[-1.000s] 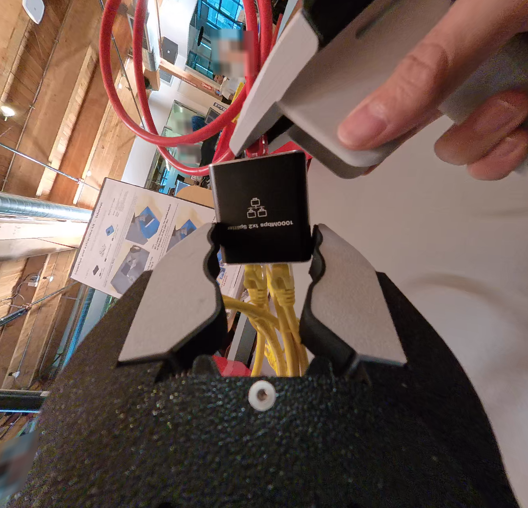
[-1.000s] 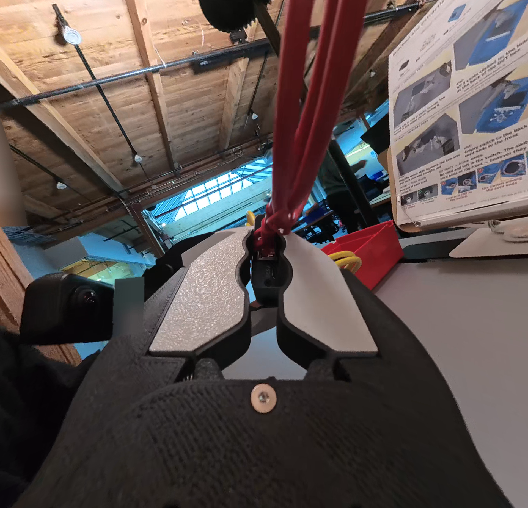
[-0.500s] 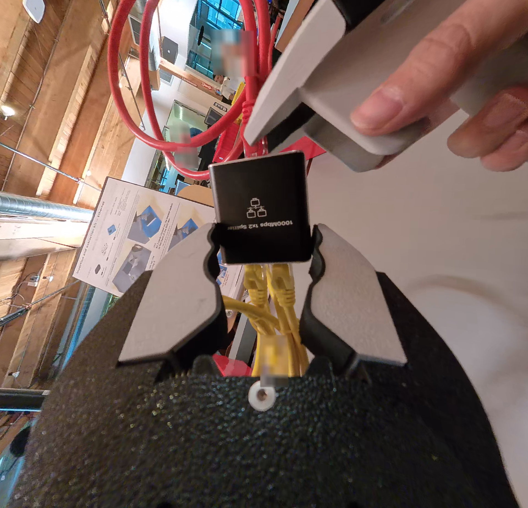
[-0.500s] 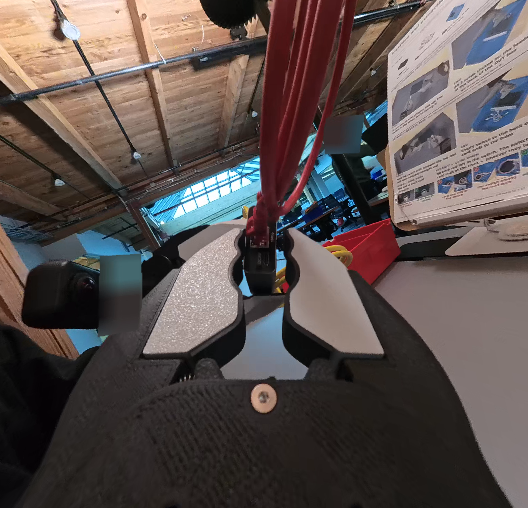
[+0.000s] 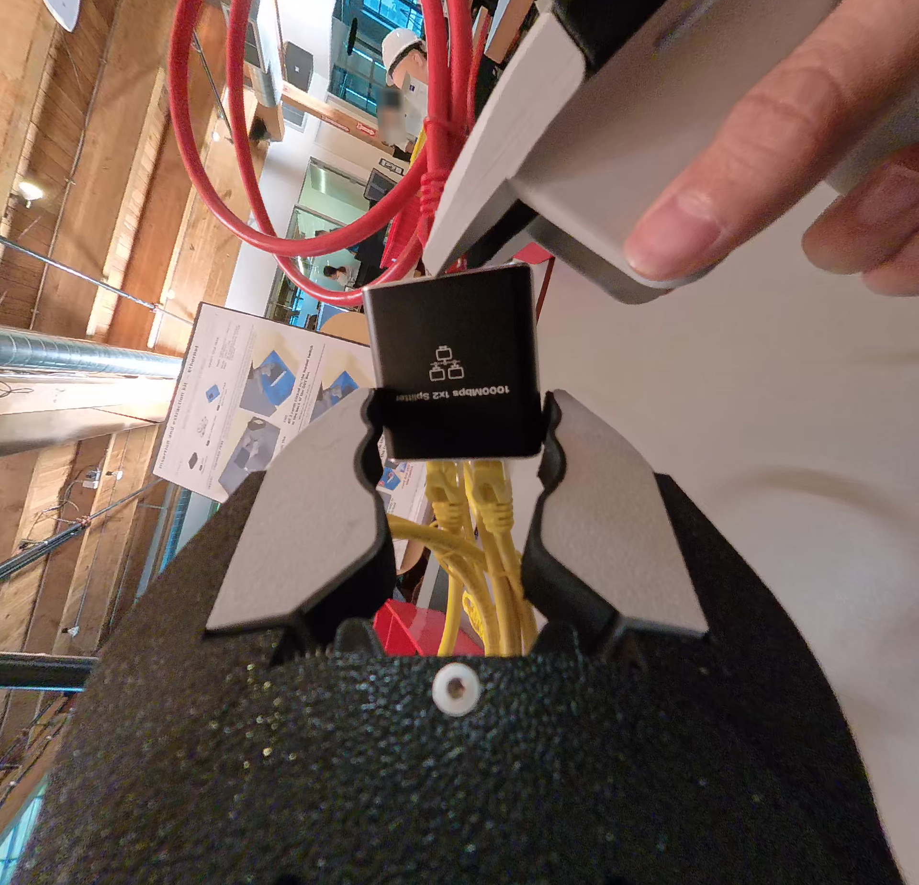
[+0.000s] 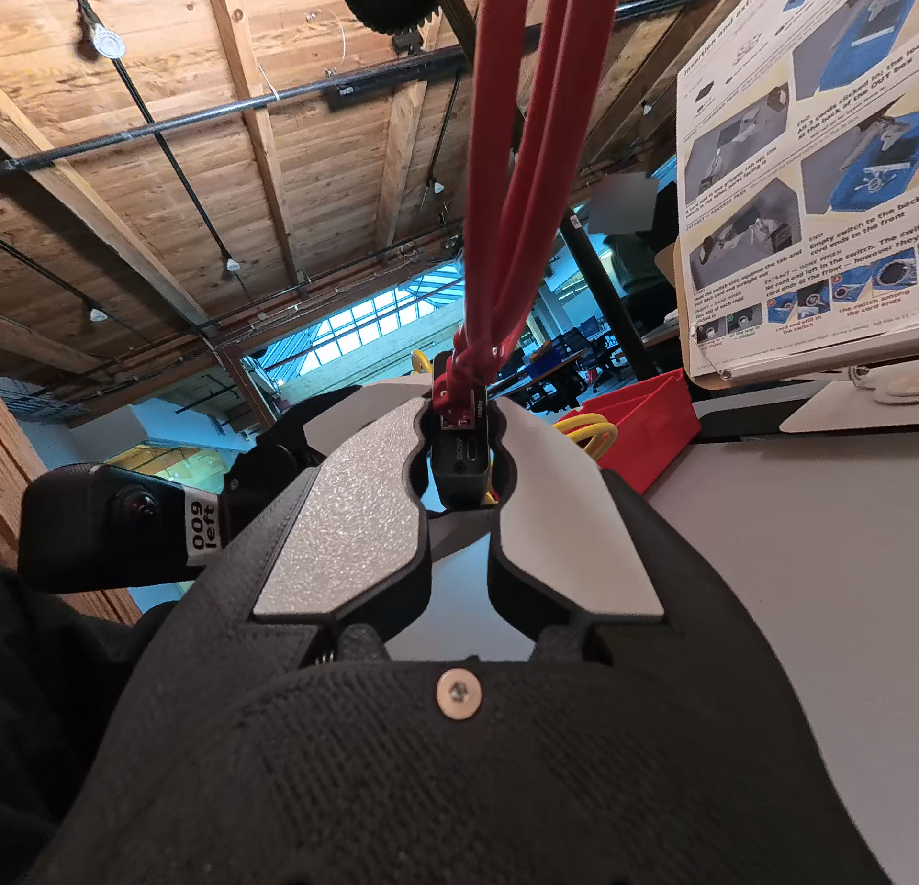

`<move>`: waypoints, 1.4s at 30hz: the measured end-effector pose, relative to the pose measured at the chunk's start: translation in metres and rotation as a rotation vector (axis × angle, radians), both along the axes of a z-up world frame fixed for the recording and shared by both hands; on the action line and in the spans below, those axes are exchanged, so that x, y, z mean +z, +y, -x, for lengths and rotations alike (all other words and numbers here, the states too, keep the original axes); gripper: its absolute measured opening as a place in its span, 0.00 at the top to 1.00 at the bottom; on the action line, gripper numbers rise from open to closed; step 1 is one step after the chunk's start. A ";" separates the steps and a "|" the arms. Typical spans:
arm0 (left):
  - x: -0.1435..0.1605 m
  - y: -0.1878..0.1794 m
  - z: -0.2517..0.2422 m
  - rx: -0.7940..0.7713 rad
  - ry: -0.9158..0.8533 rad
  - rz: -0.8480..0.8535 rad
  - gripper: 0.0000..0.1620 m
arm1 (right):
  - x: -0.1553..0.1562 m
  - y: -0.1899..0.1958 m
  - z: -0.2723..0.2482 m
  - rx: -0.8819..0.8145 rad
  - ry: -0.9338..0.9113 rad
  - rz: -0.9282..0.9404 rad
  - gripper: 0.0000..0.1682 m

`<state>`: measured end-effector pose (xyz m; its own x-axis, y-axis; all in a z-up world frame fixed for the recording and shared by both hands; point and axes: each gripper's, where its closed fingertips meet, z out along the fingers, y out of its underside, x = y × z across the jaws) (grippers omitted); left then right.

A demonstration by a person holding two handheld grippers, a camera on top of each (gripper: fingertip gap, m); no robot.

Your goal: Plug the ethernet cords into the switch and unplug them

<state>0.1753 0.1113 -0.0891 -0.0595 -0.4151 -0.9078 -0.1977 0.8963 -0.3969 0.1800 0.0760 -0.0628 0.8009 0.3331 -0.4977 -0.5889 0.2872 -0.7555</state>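
My left gripper is shut on the near end of a small black switch and holds it above the white table. Two yellow ethernet plugs sit in its near ports. A coiled red cord hangs beyond it. In the right wrist view the red plug sits in the switch's end port. My right gripper straddles that end with its jaws slightly apart, and small gaps show on both sides. A hand holds the right gripper's body.
A red bin with a yellow cord loop stands on the grey-white table. An illustrated instruction sheet stands to the right behind it. The left gripper's camera is close on the left. The tips of one gripper are about 4 cm away from the tips of the other.
My right gripper's jaws have parted a little from the red plug. The red cord loops have swung. My left gripper has kept hold of the switch.
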 end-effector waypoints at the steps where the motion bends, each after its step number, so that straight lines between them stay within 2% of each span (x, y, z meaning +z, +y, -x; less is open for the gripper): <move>1: 0.001 0.000 0.000 -0.002 -0.002 -0.003 0.62 | 0.001 -0.001 0.000 -0.005 0.001 -0.005 0.88; 18: -0.001 -0.001 -0.002 0.018 -0.004 -0.006 0.62 | 0.001 -0.004 0.003 -0.101 -0.099 0.018 0.91; 26: 0.003 -0.005 -0.001 -0.002 -0.032 0.017 0.62 | 0.004 -0.007 0.004 -0.064 -0.156 0.032 0.92; 31: 0.009 -0.014 -0.001 -0.015 -0.050 0.005 0.62 | 0.007 -0.011 -0.004 0.067 0.038 -0.046 0.91; 35: 0.000 -0.014 0.000 -0.081 -0.009 0.123 0.62 | -0.001 -0.010 0.000 0.044 -0.064 0.039 0.91; 38: 0.000 -0.017 0.001 -0.100 0.009 0.155 0.62 | -0.001 -0.009 -0.002 0.084 -0.030 0.040 0.91; 42: -0.003 -0.013 0.002 -0.103 0.030 0.161 0.62 | -0.005 -0.008 0.002 0.064 -0.194 0.138 0.91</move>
